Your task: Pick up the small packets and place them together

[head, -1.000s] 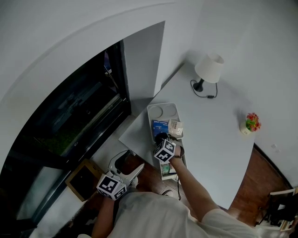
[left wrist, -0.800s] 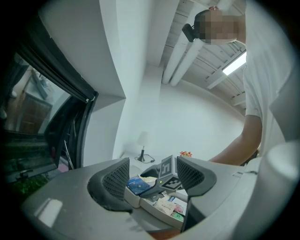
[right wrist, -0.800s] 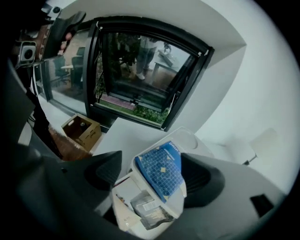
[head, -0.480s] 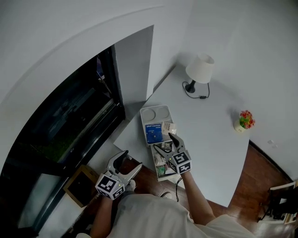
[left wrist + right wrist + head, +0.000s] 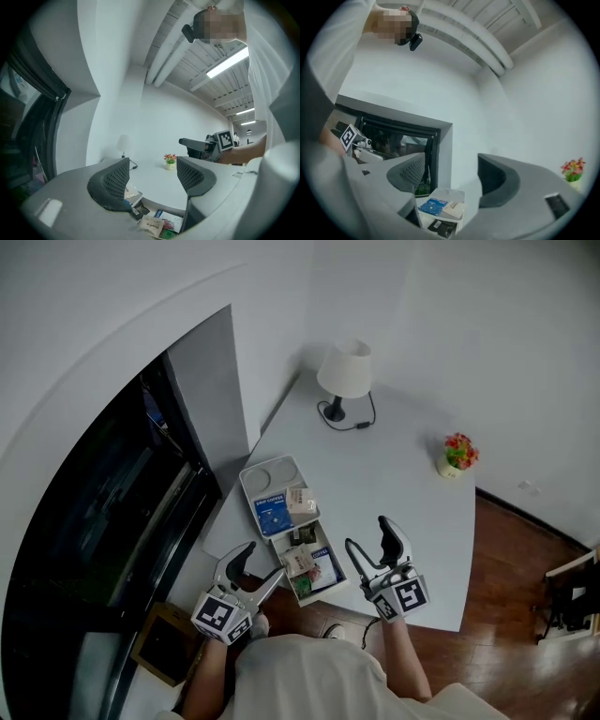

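A white tray (image 5: 265, 473) lies at the table's near left corner. It holds a blue packet (image 5: 272, 516) and a beige packet (image 5: 301, 501). Just nearer me lie a black packet (image 5: 301, 537), a pale packet (image 5: 299, 562) and a booklet (image 5: 325, 571). My left gripper (image 5: 262, 564) hovers open and empty at the table edge, with the pale packet (image 5: 151, 226) just below its jaws. My right gripper (image 5: 370, 538) is open and empty, raised to the right of the packets. Its jaws opened wide and have just been closing slightly, with nothing between them. The right gripper view looks over the tray (image 5: 446, 193).
A white lamp (image 5: 346, 372) with a black cord stands at the table's far end. A small flower pot (image 5: 455, 455) sits at the right edge. A dark window (image 5: 112, 512) fills the left side, and wooden floor (image 5: 506, 568) lies to the right.
My right gripper has lifted off the tray and swung up and to the right, and its jaws have opened. My left gripper has edged up toward the table edge.
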The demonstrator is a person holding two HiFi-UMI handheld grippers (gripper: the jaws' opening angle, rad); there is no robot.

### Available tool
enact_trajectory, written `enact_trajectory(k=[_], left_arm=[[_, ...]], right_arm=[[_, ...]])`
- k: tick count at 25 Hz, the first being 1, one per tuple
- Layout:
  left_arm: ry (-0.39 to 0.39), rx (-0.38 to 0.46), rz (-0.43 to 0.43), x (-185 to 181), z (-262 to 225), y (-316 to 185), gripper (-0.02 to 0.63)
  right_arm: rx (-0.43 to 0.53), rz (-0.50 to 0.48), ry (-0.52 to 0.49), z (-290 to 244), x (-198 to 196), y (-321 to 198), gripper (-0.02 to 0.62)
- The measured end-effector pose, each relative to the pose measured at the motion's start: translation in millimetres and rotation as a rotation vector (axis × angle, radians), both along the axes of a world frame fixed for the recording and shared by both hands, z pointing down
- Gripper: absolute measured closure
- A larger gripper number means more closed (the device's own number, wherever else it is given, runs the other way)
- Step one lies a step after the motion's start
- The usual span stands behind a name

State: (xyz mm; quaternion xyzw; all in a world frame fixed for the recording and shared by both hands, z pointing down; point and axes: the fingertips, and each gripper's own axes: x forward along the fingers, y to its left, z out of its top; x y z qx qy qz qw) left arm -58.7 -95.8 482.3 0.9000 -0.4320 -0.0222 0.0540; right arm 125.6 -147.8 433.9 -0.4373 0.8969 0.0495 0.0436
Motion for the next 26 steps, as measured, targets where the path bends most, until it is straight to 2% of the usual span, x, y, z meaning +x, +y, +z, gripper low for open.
enact_trajectory(k=[2, 7, 26], left_arm=[[-0.011, 0.006, 0.012, 9.7, -0.7, -2.4, 0.299], [-0.018, 0.017, 0.038, 28.4, -6.4, -6.2, 0.299], [-0.027, 0.013, 0.041, 40.9, -4.1, -3.8, 0.299]], right_arm=[[-0.03, 0.032, 0.012, 7.4, 9.4, 12.0, 0.236], [-0.095, 0.039, 0.015, 30.7, 18.1, 29.4, 0.236], [-0.064, 0.059, 0.072, 18.7, 35.8, 28.1, 0.236]])
